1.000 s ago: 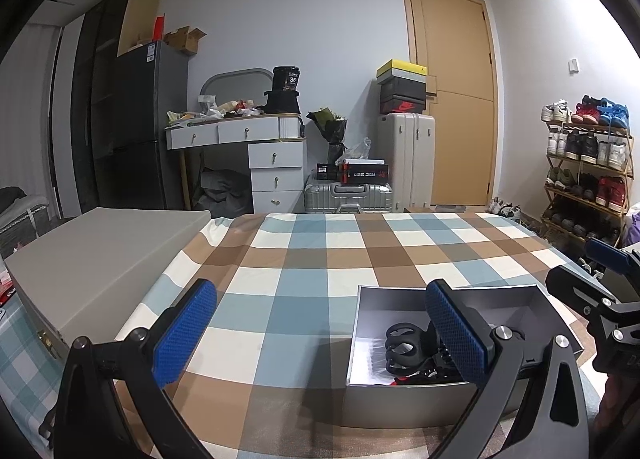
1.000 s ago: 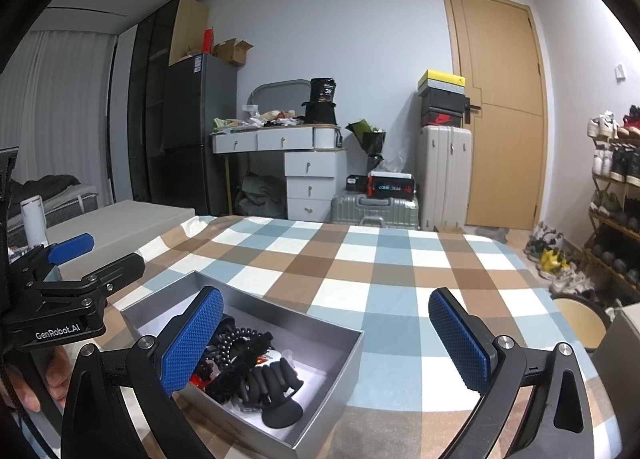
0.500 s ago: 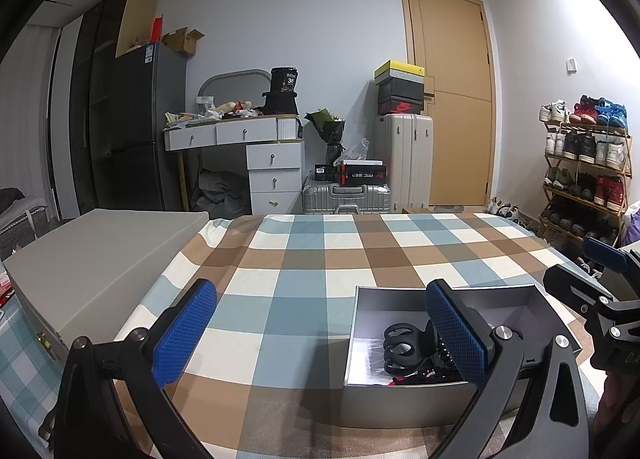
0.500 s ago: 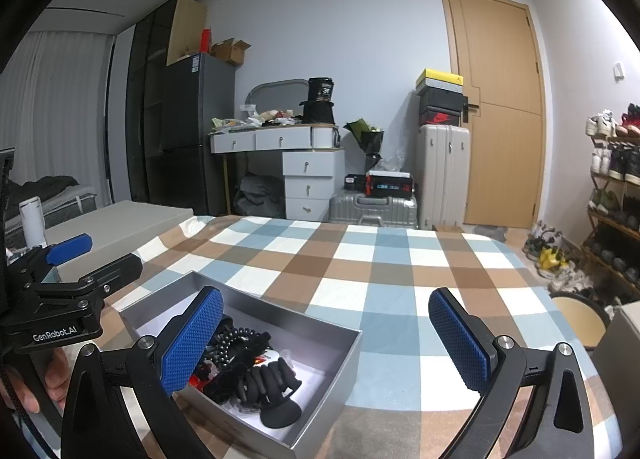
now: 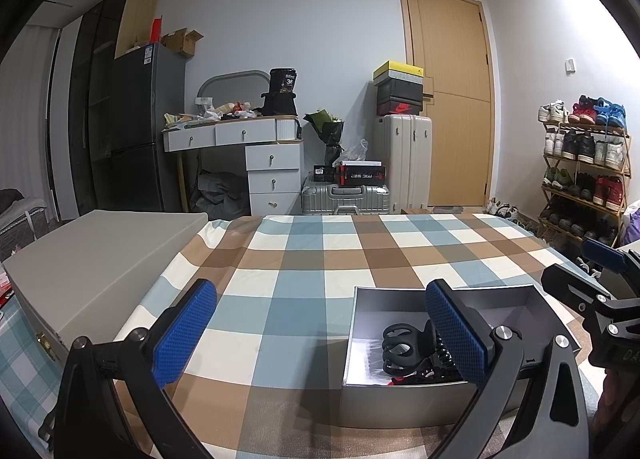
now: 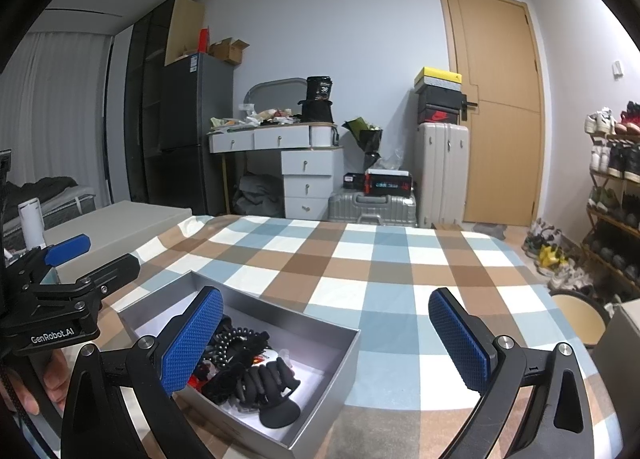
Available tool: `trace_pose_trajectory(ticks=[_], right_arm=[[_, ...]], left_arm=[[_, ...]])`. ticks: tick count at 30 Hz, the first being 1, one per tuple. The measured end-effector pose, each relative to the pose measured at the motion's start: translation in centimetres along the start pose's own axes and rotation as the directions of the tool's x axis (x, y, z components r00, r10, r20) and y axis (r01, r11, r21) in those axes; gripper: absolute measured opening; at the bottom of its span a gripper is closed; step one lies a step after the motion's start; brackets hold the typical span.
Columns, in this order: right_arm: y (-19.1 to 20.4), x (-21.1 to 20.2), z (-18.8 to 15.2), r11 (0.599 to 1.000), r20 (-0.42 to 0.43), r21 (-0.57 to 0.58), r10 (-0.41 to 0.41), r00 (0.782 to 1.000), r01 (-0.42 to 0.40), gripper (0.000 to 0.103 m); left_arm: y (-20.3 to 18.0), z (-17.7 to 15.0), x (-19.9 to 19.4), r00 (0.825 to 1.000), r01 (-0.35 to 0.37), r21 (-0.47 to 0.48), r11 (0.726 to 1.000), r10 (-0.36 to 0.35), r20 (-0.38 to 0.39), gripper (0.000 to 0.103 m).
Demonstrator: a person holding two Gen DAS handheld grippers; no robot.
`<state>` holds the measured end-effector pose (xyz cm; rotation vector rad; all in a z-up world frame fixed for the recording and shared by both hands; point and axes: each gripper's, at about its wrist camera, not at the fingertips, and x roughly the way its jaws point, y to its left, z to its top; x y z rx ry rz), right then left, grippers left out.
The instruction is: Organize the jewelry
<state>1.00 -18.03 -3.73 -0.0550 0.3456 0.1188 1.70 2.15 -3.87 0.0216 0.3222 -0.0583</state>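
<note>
An open silver box [image 5: 404, 403] [image 6: 332, 375] sits on the checked tablecloth near the front edge. It holds a black claw hair clip [image 5: 404, 347] [image 6: 264, 379], a black bead bracelet [image 6: 232, 339] and other small pieces with red parts. My left gripper [image 5: 320, 335] is open and empty, with its right finger in front of the box. My right gripper [image 6: 324, 339] is open and empty, with its left finger over the box's left part. Each gripper shows in the other's view, the right one [image 5: 600, 291] and the left one [image 6: 76, 271].
A large closed grey case [image 5: 100, 259] [image 6: 120, 227] lies on the table at the left. The checked tablecloth [image 5: 340, 259] runs to the far edge. Behind are a desk with drawers [image 5: 272, 175], suitcases [image 5: 400, 163], a door and a shoe rack [image 5: 580, 179].
Nearly nothing has changed. Both grippers stay open and hover in the same places, with only a slight drift of the views.
</note>
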Motion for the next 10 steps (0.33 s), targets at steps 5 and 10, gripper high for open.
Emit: trace_pose_trajectory(ticks=[5, 10], right_arm=[[-0.02, -0.02, -0.01, 1.000, 0.000, 0.000, 0.000, 1.000, 0.000, 0.103], [-0.01, -0.01, 0.01, 1.000, 0.000, 0.000, 0.000, 1.000, 0.000, 0.103]], left_arm=[[-0.01, -0.01, 0.00, 1.000, -0.001, 0.000, 1.000, 0.001, 0.000, 0.102], [-0.08, 0.03, 0.09, 1.000, -0.016, -0.011, 1.000, 0.016, -0.003, 0.102]])
